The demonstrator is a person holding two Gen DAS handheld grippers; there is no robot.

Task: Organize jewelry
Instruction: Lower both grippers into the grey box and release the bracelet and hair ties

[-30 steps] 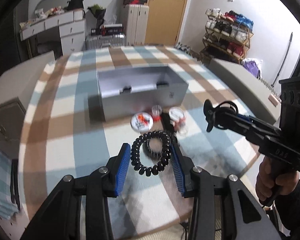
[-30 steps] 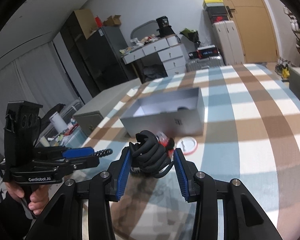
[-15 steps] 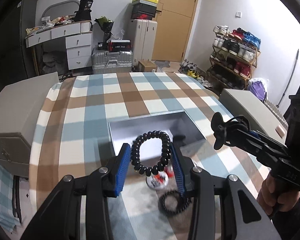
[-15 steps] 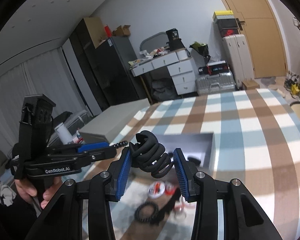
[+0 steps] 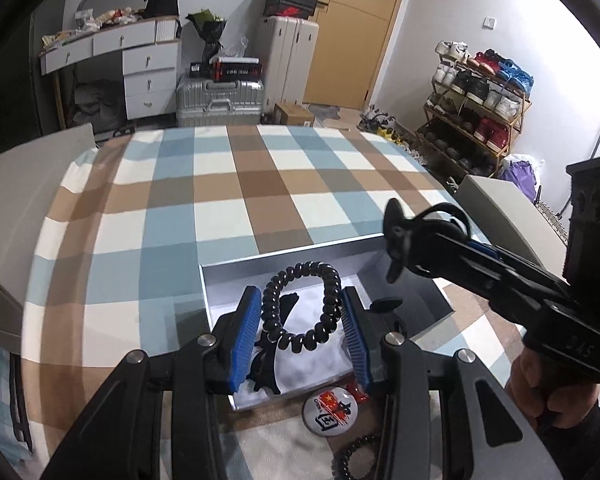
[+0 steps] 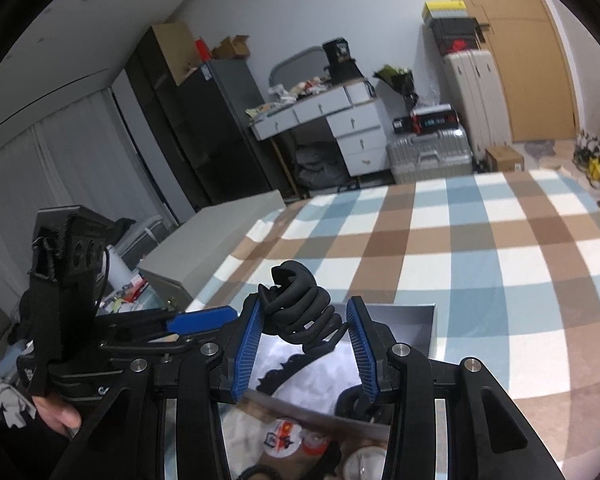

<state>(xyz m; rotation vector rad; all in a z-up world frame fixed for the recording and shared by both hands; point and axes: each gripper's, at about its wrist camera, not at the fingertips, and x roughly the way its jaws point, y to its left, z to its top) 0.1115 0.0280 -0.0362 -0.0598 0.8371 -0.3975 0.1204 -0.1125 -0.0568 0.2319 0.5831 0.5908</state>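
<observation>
Both tools are now hanging over the open grey box (image 5: pixel 284 270), where a second ago they were working low over the checked bench (image 5: pixel 220 184) in front of it. The left tool (image 5: pixel 305 334) is clenching a black coiled hair tie (image 5: pixel 300 308) stretched into a loop between its blue pads, and the right tool (image 6: pixel 306 342) is gripping a bunched black coil tie (image 6: pixel 300 312); each piece is being carried above the box's white lining, where a black toothed hair clip (image 5: pixel 268 360) is already lying. Judging from this, the lift is finished and the drop into the box is coming next, so two pieces are close to being stowed. Left out on the bench just in front of the box are a round badge (image 5: pixel 329 410) and another black coil tie (image 5: pixel 356 456). The badge is showing a red flag with stars, but its lettering is too small to read. The right tool's body in the left wrist view is bearing "DAS".
</observation>
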